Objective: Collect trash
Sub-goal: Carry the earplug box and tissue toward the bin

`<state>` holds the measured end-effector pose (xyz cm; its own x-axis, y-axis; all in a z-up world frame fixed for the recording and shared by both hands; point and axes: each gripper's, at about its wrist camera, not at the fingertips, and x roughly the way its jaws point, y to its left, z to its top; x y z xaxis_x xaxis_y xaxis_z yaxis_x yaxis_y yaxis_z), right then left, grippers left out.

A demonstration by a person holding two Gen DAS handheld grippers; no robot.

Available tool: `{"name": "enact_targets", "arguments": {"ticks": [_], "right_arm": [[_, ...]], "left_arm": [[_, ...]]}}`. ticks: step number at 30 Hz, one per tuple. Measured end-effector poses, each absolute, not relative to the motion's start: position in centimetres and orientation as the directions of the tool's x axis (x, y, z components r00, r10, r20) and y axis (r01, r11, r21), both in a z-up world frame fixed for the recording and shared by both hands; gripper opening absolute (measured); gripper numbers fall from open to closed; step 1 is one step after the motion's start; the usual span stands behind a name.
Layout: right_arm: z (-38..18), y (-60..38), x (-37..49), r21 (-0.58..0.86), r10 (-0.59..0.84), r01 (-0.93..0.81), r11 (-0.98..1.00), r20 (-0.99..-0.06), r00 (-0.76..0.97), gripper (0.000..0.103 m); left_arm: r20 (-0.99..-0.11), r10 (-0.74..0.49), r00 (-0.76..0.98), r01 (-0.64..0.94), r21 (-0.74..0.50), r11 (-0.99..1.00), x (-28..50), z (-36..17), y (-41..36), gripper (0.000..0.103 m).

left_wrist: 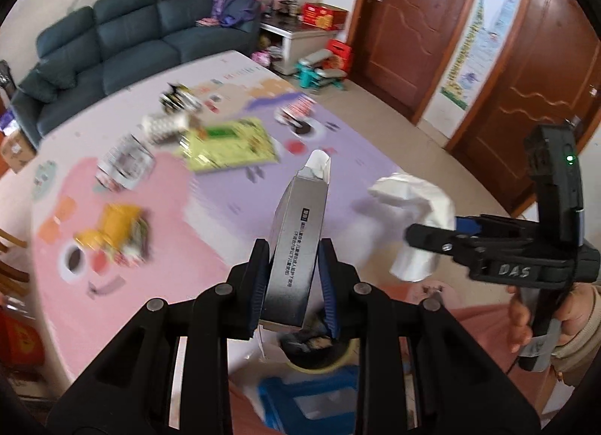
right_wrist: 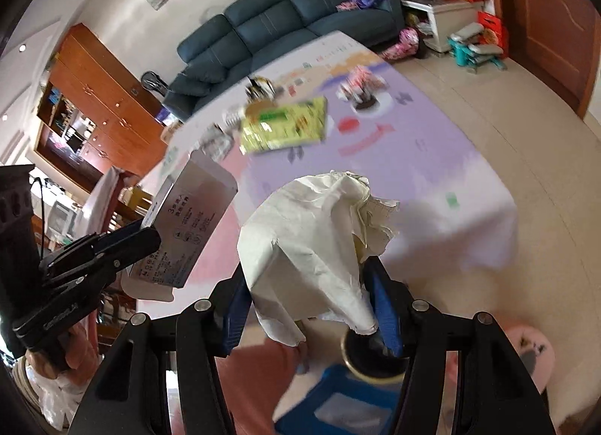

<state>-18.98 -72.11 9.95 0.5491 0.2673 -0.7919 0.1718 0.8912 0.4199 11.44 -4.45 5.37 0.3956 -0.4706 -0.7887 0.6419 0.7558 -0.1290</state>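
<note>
Table (left_wrist: 225,209) near edge, bin (right_wrist: 370,363) just below both loads. Left gripper (left_wrist: 295,285) pinches box (left_wrist: 296,243), long axis forward; right gripper (right_wrist: 311,307) pinches tissue (right_wrist: 311,240).

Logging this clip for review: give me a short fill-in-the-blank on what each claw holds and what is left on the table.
The left claw is shut on a long grey ____. The right claw grips a crumpled white ____. The flat packet lying mid-table is mostly ____ in colour. Beyond the table stands a dark blue ____.

Missing words: box; paper; yellow-green; sofa
</note>
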Motion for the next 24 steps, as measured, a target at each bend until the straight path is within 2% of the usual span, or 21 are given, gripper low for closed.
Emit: {"name": "enact_targets", "arguments": {"ticks": [7,16,24], "right_arm": [[1.4,-72.6,-26.2,0.455,0.288,0.324,0.830,-0.846,0.449,0.058],[-11.4,-72.6,-28.6,0.448,0.332,0.503,0.739,-0.892,0.307,0.058],[-20.1,-71.8,-29.1,0.333,0.236,0.509,0.793,-0.940,0.248,0.060]], "left_arm": [[-0.822,-0.491,0.287,0.658,-0.204,0.725,5.3,-1.3,-6.1,0.023],[-0.892,-0.413,0.186,0.710,-0.169,0.684,1.8,-11.7,-8.3,0.023],[-0.922,-0.359,0.147,0.691,-0.164,0.704,1.5,-20.4,-10.6,0.023]]}}
